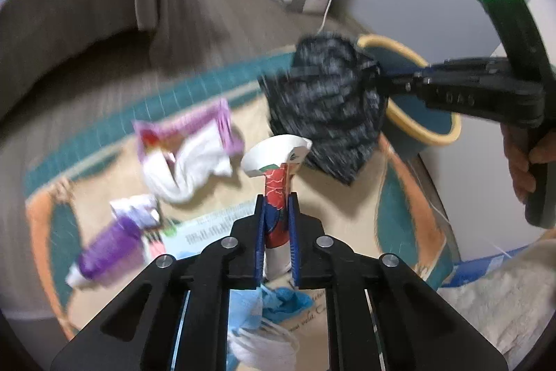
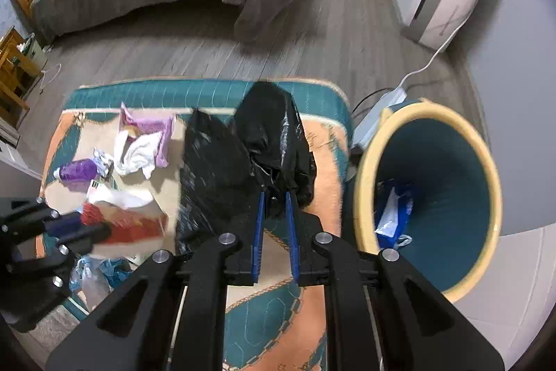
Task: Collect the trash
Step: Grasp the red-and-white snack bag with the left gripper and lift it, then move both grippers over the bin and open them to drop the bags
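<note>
Cup [image 1: 276,197] between left tongs [image 1: 277,207]

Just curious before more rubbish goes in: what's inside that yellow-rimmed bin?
In the bin lies one blue-and-white wrapper against the near wall. The bottom looks otherwise bare, though the near rim hides part of it.

Left claw [image 1: 277,197] and right claw [image 2: 275,197] both angle downward, jaws clamped.

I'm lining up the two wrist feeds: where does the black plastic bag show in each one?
Left wrist: black plastic bag upper right of centre, hanging from the right tongs.
Right wrist: centre, pinched in those tongs, draped over the rug.
Shared landmark: the yellow-rimmed bin, beside the bag in both views.
</note>
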Available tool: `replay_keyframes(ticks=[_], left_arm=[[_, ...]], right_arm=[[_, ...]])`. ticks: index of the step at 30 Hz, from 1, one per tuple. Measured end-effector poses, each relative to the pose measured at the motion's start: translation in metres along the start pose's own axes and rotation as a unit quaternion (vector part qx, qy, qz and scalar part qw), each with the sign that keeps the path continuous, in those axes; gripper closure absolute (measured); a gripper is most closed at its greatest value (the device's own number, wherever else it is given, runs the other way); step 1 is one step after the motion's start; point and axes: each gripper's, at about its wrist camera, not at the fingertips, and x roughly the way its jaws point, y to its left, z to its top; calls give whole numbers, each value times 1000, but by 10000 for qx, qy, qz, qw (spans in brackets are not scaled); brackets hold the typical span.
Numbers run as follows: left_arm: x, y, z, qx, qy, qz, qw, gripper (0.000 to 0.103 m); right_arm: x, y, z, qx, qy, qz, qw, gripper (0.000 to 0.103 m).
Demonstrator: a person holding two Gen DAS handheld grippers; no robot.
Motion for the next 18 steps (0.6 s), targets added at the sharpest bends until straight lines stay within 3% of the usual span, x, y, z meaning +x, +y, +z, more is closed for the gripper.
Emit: replay_keyframes(ticks=[8,18], left_arm=[[-58,-13,23,172,-942,213,9952,94],[-73,-25,30,344,-1296,229,9907,94]], right_arm=[[-60,-13,-7,241,-736,-351,9964,94],[-105,-25,-23,568,-1269,-312,9898,94]])
